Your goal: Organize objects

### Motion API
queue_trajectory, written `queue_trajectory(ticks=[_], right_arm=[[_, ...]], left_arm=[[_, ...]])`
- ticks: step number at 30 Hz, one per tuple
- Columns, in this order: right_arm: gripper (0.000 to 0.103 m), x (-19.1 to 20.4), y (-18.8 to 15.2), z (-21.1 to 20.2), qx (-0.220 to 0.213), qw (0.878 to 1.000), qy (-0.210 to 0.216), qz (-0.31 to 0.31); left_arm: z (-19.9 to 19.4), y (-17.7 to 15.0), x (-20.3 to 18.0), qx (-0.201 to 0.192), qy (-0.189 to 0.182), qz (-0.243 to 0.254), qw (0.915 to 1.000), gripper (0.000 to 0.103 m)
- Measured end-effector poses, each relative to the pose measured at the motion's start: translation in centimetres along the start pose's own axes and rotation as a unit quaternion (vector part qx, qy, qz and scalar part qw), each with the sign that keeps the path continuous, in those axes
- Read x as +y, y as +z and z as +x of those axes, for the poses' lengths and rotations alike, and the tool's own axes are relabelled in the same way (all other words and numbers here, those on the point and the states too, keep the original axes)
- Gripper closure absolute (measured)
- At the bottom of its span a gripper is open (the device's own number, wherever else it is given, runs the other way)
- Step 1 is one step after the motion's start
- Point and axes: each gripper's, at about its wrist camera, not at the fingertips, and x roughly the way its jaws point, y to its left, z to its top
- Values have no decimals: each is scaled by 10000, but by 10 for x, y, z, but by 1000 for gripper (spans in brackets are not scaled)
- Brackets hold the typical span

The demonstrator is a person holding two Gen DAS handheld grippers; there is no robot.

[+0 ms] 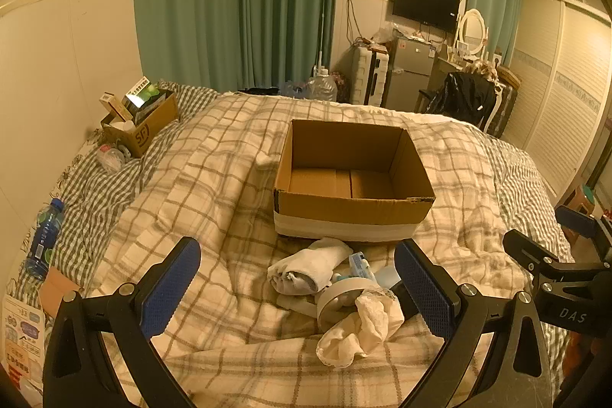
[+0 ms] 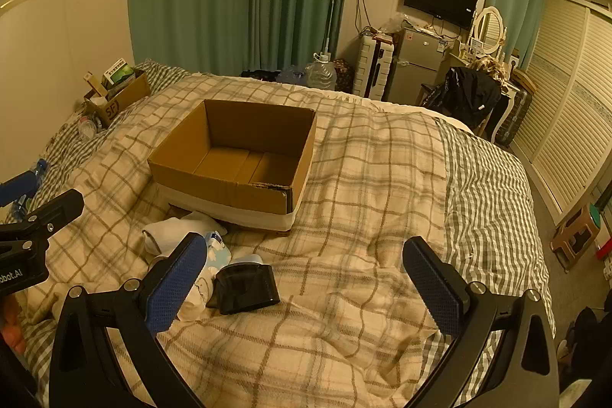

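Observation:
An open, empty cardboard box (image 1: 354,209) stands on the plaid bed cover; it also shows in the right wrist view (image 2: 229,190). In front of it lies a small heap: a rolled white sock (image 1: 306,270), a roll of tape (image 1: 340,301), a crumpled cream cloth (image 1: 363,331), a small blue-white packet (image 1: 359,264) and a black case (image 2: 244,287). My left gripper (image 1: 298,293) is open, its fingers either side of the heap, above it. My right gripper (image 2: 306,289) is open and empty, right of the heap, with the black case by its left finger (image 2: 176,285).
A smaller box (image 1: 141,125) with packets stands at the bed's far left by the wall. A water bottle (image 1: 44,239) lies at the left edge. A fridge (image 1: 409,75), suitcase, chair with dark clothes and dresser stand beyond the bed. A stool (image 2: 577,236) sits on the right.

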Motion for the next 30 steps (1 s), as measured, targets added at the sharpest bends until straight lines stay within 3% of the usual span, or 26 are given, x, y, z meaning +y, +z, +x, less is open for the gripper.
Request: queue_trajectory(ticks=[23,30], right_arm=[[0,1,2,3,70,9999,-11,-95],[0,-1,-1,6,136,9999,2,-105]], left_arm=[[4,2,0,72,73,76,9999,0],[13,-9,-9,259,60,188,9995,0]])
